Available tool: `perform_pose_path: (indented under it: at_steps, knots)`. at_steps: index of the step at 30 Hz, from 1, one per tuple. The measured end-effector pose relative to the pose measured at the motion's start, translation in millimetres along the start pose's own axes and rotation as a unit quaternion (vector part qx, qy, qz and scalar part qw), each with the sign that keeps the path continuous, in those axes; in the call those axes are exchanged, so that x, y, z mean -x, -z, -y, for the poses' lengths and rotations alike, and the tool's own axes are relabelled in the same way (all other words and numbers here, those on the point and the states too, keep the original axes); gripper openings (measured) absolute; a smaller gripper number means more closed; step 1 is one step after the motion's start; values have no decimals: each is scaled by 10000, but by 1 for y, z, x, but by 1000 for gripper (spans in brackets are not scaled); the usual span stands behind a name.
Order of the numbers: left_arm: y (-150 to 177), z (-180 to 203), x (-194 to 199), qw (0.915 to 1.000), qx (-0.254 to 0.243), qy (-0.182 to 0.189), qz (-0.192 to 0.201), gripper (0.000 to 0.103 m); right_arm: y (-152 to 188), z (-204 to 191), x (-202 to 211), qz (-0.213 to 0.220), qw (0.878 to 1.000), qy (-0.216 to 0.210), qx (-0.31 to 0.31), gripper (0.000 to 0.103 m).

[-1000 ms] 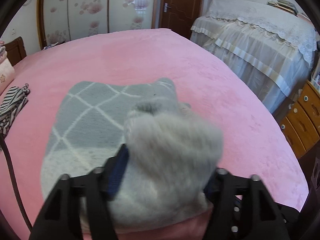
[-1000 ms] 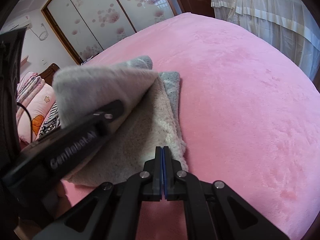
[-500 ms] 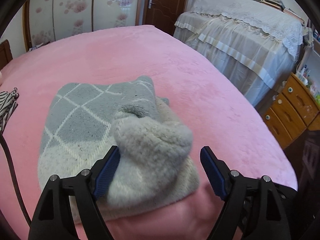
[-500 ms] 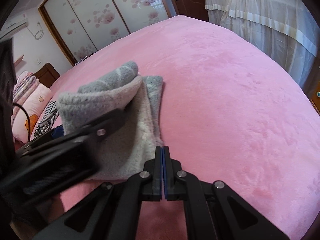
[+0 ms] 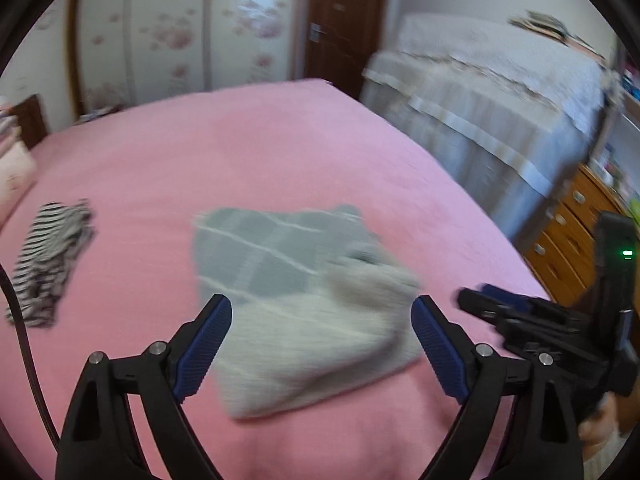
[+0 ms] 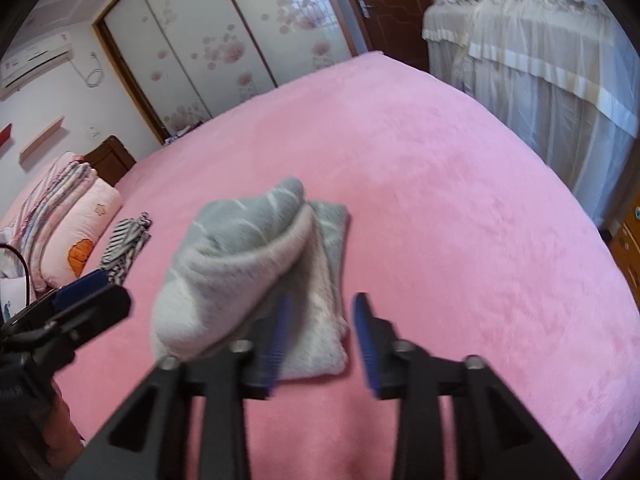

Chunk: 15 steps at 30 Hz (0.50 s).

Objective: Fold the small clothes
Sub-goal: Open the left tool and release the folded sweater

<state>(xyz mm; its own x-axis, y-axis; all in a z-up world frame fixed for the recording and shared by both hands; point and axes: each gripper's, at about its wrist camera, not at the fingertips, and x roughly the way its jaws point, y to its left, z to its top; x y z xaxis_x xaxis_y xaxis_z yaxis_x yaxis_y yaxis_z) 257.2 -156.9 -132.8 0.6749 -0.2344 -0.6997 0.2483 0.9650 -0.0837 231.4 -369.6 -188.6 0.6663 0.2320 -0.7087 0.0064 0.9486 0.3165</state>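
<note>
Above the folded grey garment (image 5: 304, 312) on the pink bed (image 5: 280, 152): left gripper (image 5: 322, 344) jaws wide, opening, empty. Right gripper (image 6: 320, 340) jaws half apart, opening, holding nothing.

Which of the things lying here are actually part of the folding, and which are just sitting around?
Part of the job:
- grey knit garment, folded on the pink bed
- left claw, opening, nothing between its jaws
- right claw, opening, empty

Lying about:
- striped garment, crumpled
- pillows
- wooden drawers
- covered second bed

Each hand-held gripper (image 5: 322, 344) is black with ribbed blue pads (image 5: 204, 344) and silver screws.
</note>
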Motion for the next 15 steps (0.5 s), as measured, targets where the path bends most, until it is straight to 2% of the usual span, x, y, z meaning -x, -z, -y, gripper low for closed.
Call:
perform_pose_path:
  at_steps: [2, 4, 10, 13, 14, 15]
  knots:
    - [1, -18, -3, 9997, 104, -237, 8, 91, -6, -10, -4, -38, 9999, -95, 122, 55]
    - [6, -42, -15, 9975, 301, -602, -192, 91, -12, -23, -10, -82, 9996, -98, 270, 55]
    - [35, -83, -54, 9909, 785, -714, -830, 91, -27, -77, -28, -150, 9937, -299, 1069, 55]
    - [43, -90, -68, 9889, 886, -668, -983, 90, -29, -102, -48, -440, 9855, -213, 1622, 55]
    - [44, -90, -72, 9887, 908, -652, -999, 90, -28, -108, -57, -579, 9818, -83, 1809, 53]
    - [45, -91, -74, 9884, 926, -642, -1021, 90, -26, -110, -63, -647, 9786, 103, 1953, 30]
